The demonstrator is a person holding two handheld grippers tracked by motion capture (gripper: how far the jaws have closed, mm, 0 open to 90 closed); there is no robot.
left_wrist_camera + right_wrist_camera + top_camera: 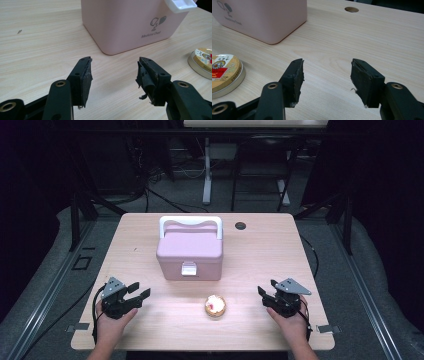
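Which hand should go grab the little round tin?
Probably the right tool: it stands open, a bit nearer the round tin, with bare table between. The left tool, also open, sits farther off.

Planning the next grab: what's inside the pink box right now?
Can't tell. The pink box is shut, white handle over the lid and white latch down, so its inside is covered. The round tin sits outside, in front of it.

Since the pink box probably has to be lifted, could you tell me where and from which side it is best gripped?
Probably the white handle on the pink box: it stands upright above the lid as a thin bar, narrow enough for the jaws. Come from above, jaws across the bar, near its middle. The body looks too wide. Both the left tool and the right tool are open.
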